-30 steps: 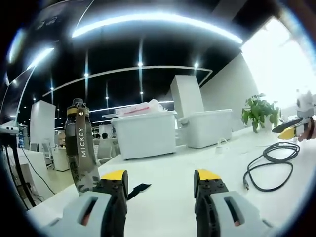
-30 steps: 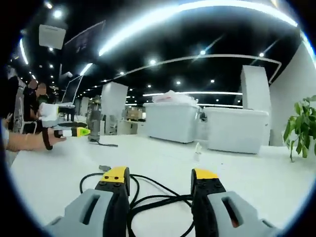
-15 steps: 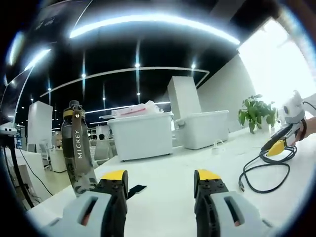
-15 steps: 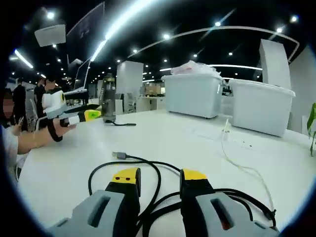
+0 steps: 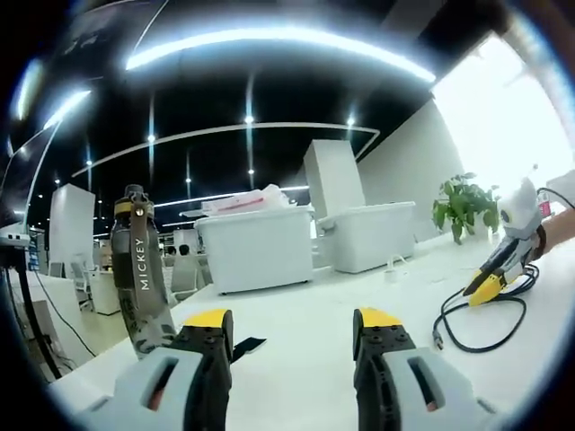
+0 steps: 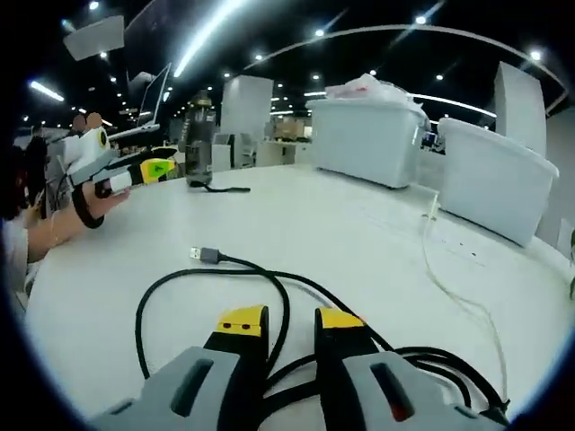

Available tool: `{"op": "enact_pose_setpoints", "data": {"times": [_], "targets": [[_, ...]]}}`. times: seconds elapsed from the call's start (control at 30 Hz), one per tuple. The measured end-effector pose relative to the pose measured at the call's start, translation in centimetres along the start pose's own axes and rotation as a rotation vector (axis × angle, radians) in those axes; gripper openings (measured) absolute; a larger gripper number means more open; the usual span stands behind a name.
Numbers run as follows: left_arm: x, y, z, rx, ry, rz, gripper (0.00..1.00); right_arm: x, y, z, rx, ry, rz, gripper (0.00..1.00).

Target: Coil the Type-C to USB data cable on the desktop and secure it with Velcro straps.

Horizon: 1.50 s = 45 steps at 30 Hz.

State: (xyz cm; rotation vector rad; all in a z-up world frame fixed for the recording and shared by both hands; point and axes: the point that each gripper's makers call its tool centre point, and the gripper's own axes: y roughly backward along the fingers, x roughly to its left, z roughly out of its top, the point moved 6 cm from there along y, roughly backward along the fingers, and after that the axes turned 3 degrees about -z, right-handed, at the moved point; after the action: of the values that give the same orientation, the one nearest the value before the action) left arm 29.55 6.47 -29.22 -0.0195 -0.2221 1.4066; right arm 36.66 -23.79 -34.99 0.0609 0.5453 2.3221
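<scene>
In the left gripper view, the left gripper (image 5: pixel 293 325) hangs spread wide above the white table (image 5: pixel 305 359), grasping nothing. The black cable (image 5: pixel 476 314) lies looped at the right edge. In the right gripper view, the right gripper (image 6: pixel 292 319) is nearly closed around a strand of cable (image 6: pixel 269 296) at lower centre, its plug (image 6: pixel 206 255) lying free.

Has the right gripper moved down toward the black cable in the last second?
Yes. In the left gripper view, the right gripper has dropped from plant height to the looped black data cable on the white desktop, its jaws narrowing around a strand.
</scene>
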Motion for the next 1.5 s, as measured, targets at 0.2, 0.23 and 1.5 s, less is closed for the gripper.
{"op": "enact_pose_setpoints", "data": {"times": [0.2, 0.23, 1.5], "targets": [[-0.1, 0.0, 0.1, -0.003, 0.003, -0.006, 0.54, 0.2, -0.7, -0.1, 0.035, -0.034, 0.040, 0.16], [-0.1, 0.0, 0.1, -0.003, 0.003, -0.007, 0.54, 0.2, -0.8, -0.2, 0.040, -0.033, 0.039, 0.15], [-0.9, -0.1, 0.1, -0.005, -0.004, -0.039, 0.54, -0.6, 10.6, 5.5, -0.028, 0.693, -0.407, 0.01]]}}
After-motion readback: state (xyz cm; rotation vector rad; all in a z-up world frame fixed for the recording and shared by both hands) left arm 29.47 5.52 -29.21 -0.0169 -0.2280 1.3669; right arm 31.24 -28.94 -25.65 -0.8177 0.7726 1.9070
